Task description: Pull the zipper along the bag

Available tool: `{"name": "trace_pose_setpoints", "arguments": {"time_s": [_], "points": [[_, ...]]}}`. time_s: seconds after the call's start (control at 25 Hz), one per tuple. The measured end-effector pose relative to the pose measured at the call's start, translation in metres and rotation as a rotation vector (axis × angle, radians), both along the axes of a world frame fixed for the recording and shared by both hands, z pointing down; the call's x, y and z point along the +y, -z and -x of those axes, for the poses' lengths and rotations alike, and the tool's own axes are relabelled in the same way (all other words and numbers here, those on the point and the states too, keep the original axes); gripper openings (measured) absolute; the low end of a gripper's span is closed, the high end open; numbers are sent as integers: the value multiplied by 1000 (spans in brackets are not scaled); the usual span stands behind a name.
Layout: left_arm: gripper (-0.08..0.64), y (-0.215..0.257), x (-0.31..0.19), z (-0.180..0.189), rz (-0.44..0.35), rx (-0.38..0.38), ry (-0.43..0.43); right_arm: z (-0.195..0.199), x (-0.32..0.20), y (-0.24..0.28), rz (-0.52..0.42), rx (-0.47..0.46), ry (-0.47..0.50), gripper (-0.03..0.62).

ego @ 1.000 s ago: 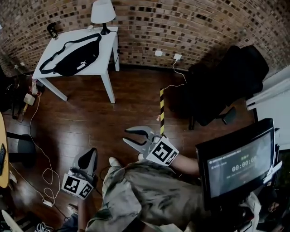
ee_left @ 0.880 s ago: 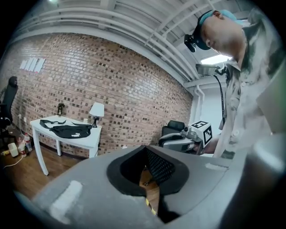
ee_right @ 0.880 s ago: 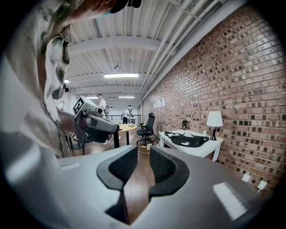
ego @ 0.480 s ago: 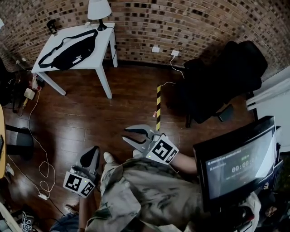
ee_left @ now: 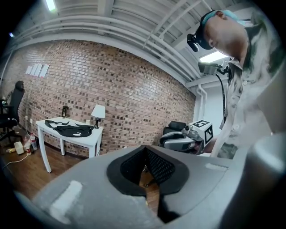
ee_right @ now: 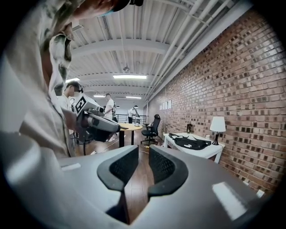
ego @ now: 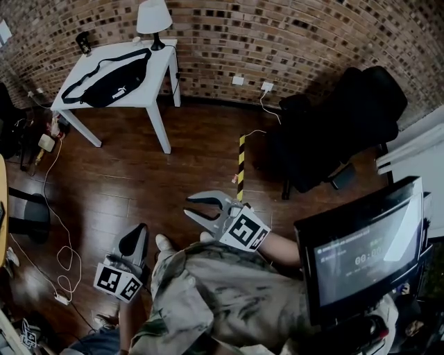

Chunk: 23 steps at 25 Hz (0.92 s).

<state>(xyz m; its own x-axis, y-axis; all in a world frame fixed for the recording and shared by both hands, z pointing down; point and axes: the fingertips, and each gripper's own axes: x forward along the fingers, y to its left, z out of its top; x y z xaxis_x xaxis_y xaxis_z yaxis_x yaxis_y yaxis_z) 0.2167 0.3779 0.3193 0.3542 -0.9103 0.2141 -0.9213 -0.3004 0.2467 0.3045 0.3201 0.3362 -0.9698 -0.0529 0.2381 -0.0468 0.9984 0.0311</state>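
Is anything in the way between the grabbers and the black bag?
Nothing visible: only bare wood floor separates the left gripper and right gripper from the bag on the white table. The right gripper's jaws are closing, empty.

A brown brick wall (ego: 291, 35) stands behind a shiny dark wood floor (ego: 125, 166), with a white surface (ego: 161, 80) holding a white lamp (ego: 154, 15), a big black chair (ego: 347, 118), and a yellow-and-black stripe (ego: 240, 170) on the floor.
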Motion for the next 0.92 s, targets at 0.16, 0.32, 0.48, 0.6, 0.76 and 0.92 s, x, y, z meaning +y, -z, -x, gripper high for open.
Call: {"name": "trace_pose_setpoints", "arguments": {"time_s": [0.16, 0.32, 0.48, 0.6, 0.76, 0.92], "points": [[2, -4, -2, -3, 12, 6, 4, -4, -2, -5, 3, 15, 2, 78], [2, -9, -4, -3, 24, 9, 8, -5, -4, -10, 1, 17, 9, 75], [2, -15, -11, -3, 38, 8, 9, -7, -10, -16, 18, 24, 3, 74], [2, -18, -18, -1, 52, 12, 12, -6, -17, -20, 30, 32, 0, 72], [2, -22, -30, 1, 63, 12, -8, -2, -28, -21, 24, 34, -2, 71], [2, -23, -48, -2, 63, 2, -45, -2, -40, -20, 14, 29, -21, 69]]}}
